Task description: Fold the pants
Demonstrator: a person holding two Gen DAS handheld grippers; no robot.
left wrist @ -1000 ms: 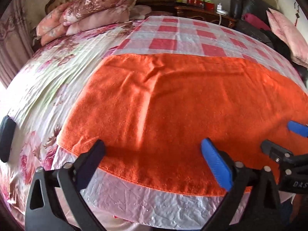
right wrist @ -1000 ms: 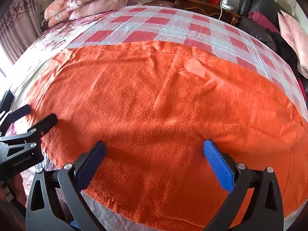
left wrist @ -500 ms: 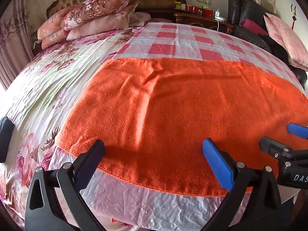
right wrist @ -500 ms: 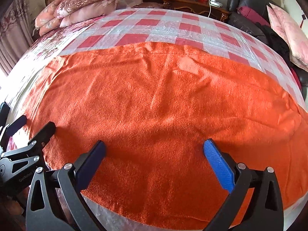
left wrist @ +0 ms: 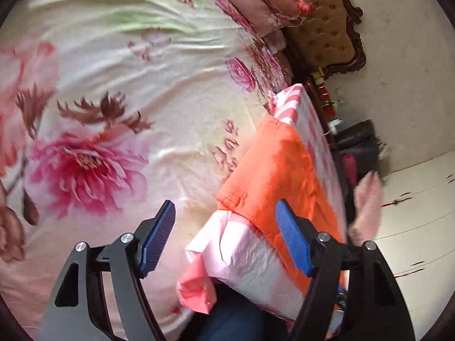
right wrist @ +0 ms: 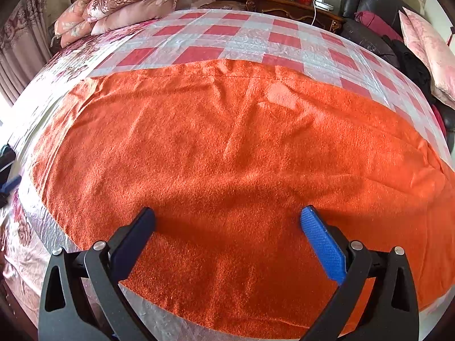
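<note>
An orange fleece cloth (right wrist: 236, 147) lies spread flat on the bed, over a red and white checked plastic sheet (right wrist: 227, 42). No pants shape shows in it. My right gripper (right wrist: 227, 224) is open and empty just above the cloth's near part. My left gripper (left wrist: 224, 227) is open and empty, rolled sideways at the bed's left side, over the near left corner of the cloth (left wrist: 284, 170) and the sheet's edge (left wrist: 241, 255). The left gripper's tip also shows at the left edge of the right wrist view (right wrist: 7, 170).
Floral bedding (left wrist: 113, 99) covers the bed left of the cloth. Folded quilts and pillows (right wrist: 128, 0) lie by the headboard. A wooden nightstand (right wrist: 293, 2) with small items, dark bags (right wrist: 369, 14) and a pink pillow (right wrist: 429, 48) stand at the back right.
My left gripper has swung left and rolled onto its side, now facing the floral bedding and the cloth's left corner. My right gripper stays open, shifted only slightly over the cloth.
</note>
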